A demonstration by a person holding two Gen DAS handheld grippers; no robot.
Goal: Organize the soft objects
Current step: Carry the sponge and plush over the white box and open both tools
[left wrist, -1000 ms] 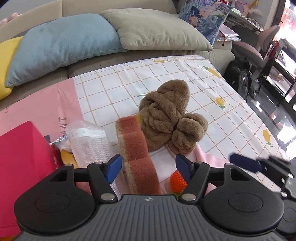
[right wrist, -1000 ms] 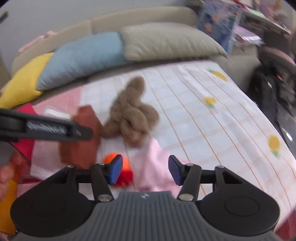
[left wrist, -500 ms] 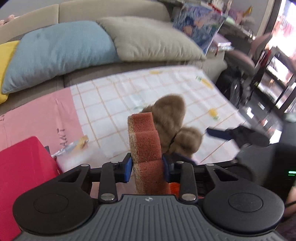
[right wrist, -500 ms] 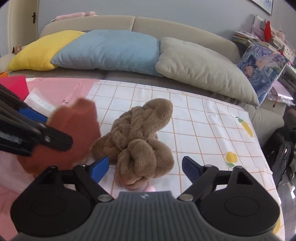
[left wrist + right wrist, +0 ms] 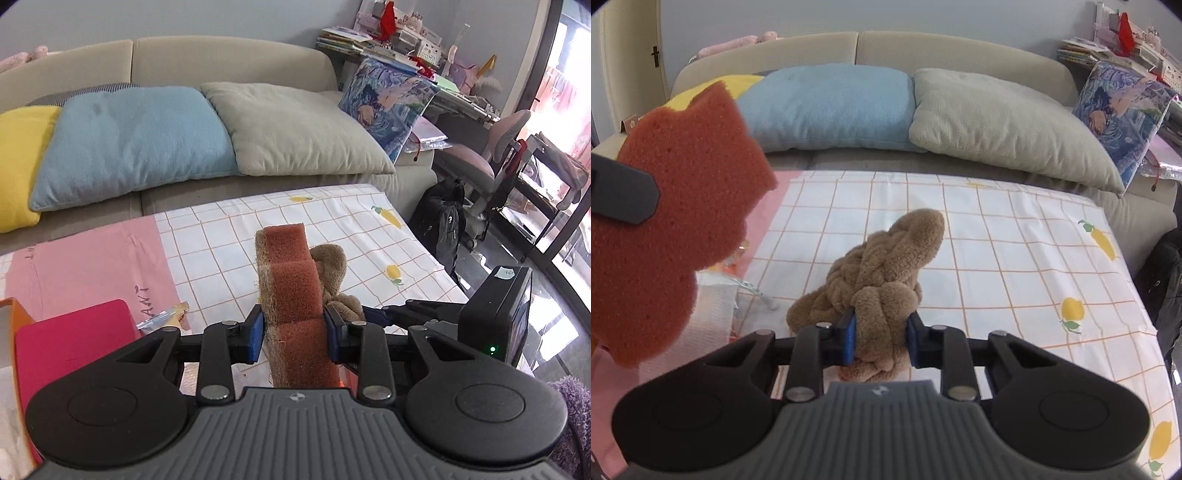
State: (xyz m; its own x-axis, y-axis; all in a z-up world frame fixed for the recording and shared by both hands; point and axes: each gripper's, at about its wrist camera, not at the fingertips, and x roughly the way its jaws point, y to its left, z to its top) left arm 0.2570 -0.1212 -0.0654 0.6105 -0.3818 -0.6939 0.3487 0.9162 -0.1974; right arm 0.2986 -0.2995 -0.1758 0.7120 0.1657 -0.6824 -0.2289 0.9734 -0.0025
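The pink cloth (image 5: 85,266) has grey letters on it, but they are bent and cannot be read. Some letters look like "ANT".

The left claw (image 5: 294,336) is squeezed shut on a rust-red sponge with wavy edges (image 5: 295,295). The sponge stands up tall between the blue pads. It has a rough tan scrub layer along one side. In the right view the same sponge (image 5: 672,206) is held up in the air at the left, and its flat face shows small holes.

The right claw (image 5: 880,339) is pinched on a fluffy brown twisted plush knot (image 5: 882,288). The knot looks like thick soft ropes tied together. Its far end rests on the white checked cloth with orange lines and yellow fruit (image 5: 1015,258). In the left view the knot (image 5: 332,269) peeks out just behind the sponge.

A bright pink box (image 5: 70,343) sits at the left. A blue pillow (image 5: 827,107) and a grey-green pillow (image 5: 1004,122) lean on the beige sofa (image 5: 942,50) behind.
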